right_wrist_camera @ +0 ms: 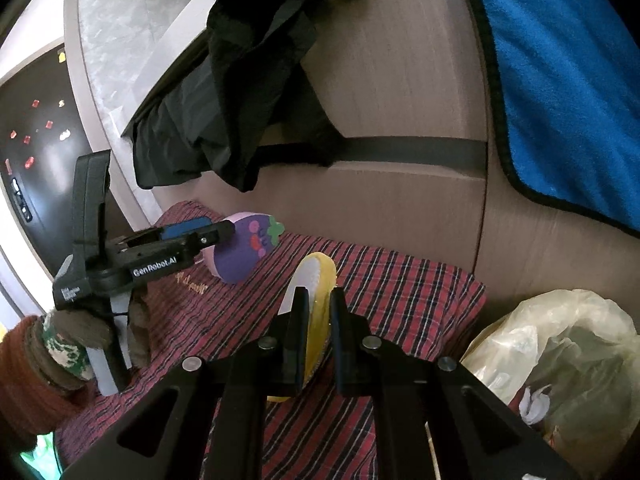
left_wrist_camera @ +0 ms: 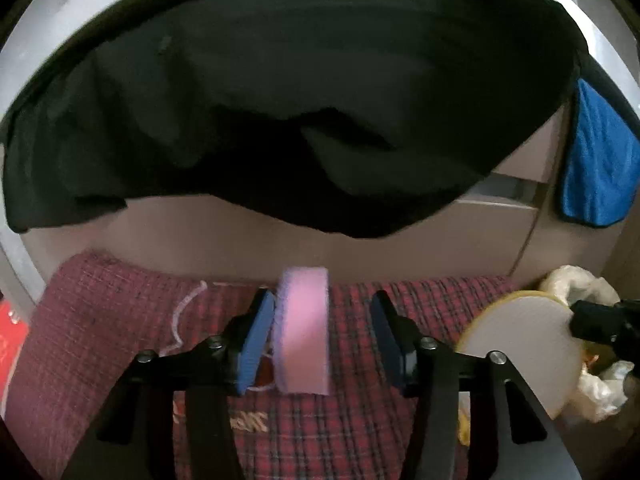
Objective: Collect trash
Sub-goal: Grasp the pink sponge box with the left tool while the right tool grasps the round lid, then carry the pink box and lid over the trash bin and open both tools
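A pink and purple eggplant-shaped sponge [left_wrist_camera: 304, 332] stands on edge between the jaws of my left gripper [left_wrist_camera: 322, 304]. It rests against the left blue pad [left_wrist_camera: 256, 336], and the right pad [left_wrist_camera: 386, 340] stands clear of it, so the gripper is open. In the right wrist view the same sponge [right_wrist_camera: 244, 248] shows its purple face at the tip of the left gripper [right_wrist_camera: 224, 232], just over the plaid cloth. My right gripper [right_wrist_camera: 318, 300] is shut on a flat yellow-rimmed sponge with a white face [right_wrist_camera: 318, 276]. That sponge [left_wrist_camera: 520, 348] also appears low right in the left wrist view.
A red plaid cloth [right_wrist_camera: 400, 288] covers the floor before brown drawers [right_wrist_camera: 400, 80]. A black garment [left_wrist_camera: 280, 100] and a blue towel [right_wrist_camera: 560, 80] hang over them. A translucent plastic bag with trash in it [right_wrist_camera: 560, 352] sits at the right. A gloved hand [right_wrist_camera: 100, 336] holds the left gripper.
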`<state>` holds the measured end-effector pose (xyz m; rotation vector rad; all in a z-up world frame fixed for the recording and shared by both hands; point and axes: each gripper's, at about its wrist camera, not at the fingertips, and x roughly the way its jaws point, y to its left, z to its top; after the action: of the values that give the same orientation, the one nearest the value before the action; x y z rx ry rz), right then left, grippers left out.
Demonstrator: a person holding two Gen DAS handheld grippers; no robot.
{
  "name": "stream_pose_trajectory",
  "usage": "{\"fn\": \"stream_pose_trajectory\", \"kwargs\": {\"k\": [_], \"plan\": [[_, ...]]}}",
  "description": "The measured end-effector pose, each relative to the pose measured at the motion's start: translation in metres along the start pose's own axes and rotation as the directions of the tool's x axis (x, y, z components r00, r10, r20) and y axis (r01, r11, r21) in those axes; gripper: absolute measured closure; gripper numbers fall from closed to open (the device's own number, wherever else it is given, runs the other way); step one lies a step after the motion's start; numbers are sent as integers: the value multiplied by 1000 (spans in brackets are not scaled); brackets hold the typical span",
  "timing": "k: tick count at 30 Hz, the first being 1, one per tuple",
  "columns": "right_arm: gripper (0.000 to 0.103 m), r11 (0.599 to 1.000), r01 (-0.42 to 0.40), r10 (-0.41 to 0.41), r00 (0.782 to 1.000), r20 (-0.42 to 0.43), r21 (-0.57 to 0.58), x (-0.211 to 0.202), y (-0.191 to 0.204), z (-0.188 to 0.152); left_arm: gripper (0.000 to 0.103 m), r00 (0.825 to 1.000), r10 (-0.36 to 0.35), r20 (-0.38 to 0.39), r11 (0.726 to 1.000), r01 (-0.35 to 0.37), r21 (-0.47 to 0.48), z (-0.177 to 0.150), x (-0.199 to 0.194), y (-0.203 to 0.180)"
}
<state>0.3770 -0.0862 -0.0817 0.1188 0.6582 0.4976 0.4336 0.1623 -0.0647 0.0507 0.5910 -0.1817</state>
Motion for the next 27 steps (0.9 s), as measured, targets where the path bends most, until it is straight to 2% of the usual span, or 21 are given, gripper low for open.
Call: {"fn": "stream_pose_trajectory", "kwargs": {"k": [3,8,11,13,14,15,17,19,21,23,27], "plan": [[93,1000,-3,3,1000,0,1,0,1,1,45,1000,-18,-21,998,17,-67,-1,3,18],[93,1000,-5,5,1000,1,-9,0,7,3,45,994,-40,-99,993,28,-114,-9,24,26],[93,1000,-4,4,1000,-3,-19,1,13,4,45,989,-71,-131,981,45,-191,-10,39,31],[93,1000,-4,4,1000,-8,-27,1,18,4,52,982,-89,-165,972,49,-228,-11,46,35],[92,999,-5,4,1000,-9,-32,1,21,5,65,978,-102,-183,968,55,-244,-12,48,36],[92,999,-7,7,1000,-11,-37,1,24,5,70,972,-122,-202,962,66,-263,-13,49,39],[89,999,-19,18,1000,-13,-49,1,31,5,71,971,-135,-199,959,77,-275,-17,43,43],[89,997,-45,44,999,-22,-59,2,38,6,71,978,-131,-163,958,83,-274,-20,27,47],[84,995,-73,71,997,-29,-75,4,46,5,71,985,-112,-133,961,74,-268,-25,5,49],[78,992,-68,62,997,-56,-109,13,57,3,71,990,-78,-119,964,44,-261,-31,-19,51],[77,991,-34,22,995,-94,-132,32,67,-3,71,996,7,-83,970,-27,-242,-41,-57,54]]}}
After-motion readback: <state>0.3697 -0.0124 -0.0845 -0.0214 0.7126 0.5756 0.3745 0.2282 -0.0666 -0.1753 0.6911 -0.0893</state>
